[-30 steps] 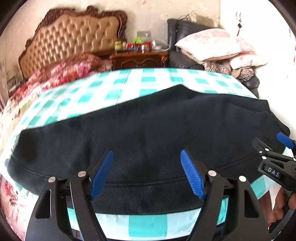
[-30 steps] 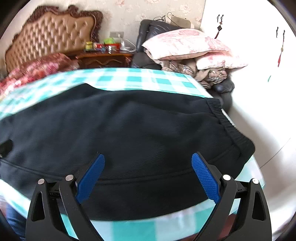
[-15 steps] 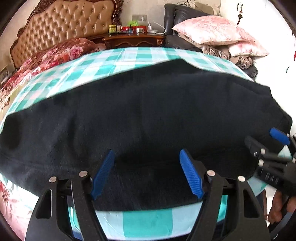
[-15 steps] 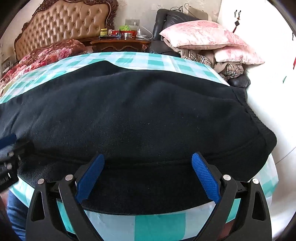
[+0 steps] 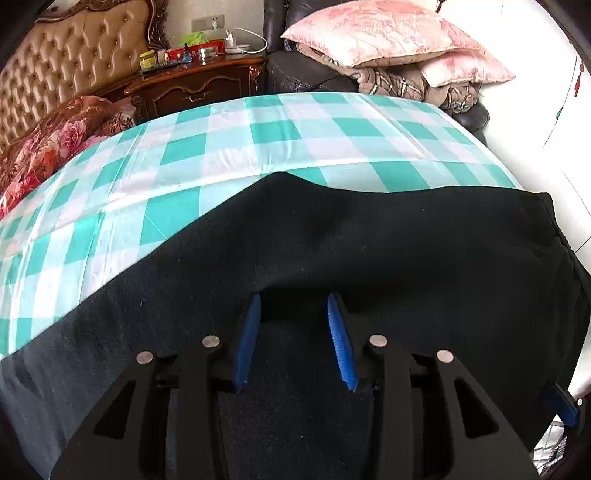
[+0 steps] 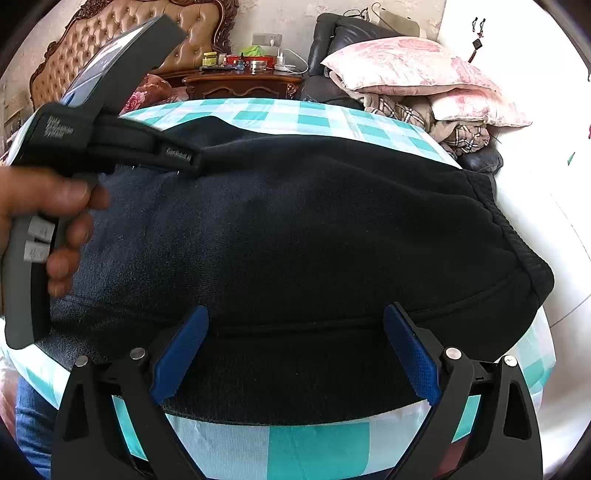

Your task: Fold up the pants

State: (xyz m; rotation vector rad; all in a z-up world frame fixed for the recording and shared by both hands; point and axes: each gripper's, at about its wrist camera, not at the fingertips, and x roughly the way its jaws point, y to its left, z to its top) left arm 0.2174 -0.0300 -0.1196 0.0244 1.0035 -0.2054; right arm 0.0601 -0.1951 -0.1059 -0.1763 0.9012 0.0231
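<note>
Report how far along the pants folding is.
Done: the black pants lie spread flat across the checked sheet, waistband at the right edge. In hand: the left gripper is closing over fabric in the middle of the pants; whether the pads have pinched it yet is unclear. The right gripper hangs open at the near edge. Left: no fold is visible, so every fold remains.

Black pants (image 5: pixel 369 258) lie on the teal-checked bed (image 5: pixel 258 147)

One pair of black pants (image 6: pixel 295 229). One checked cloth (image 5: pixel 258 147) over the worktop. Two grippers: left gripper (image 5: pixel 293 328), right gripper (image 6: pixel 295 350). Two pink pillows (image 5: pixel 373 33). One nightstand (image 5: pixel 199 86). One headboard (image 5: pixel 70 59).
</note>
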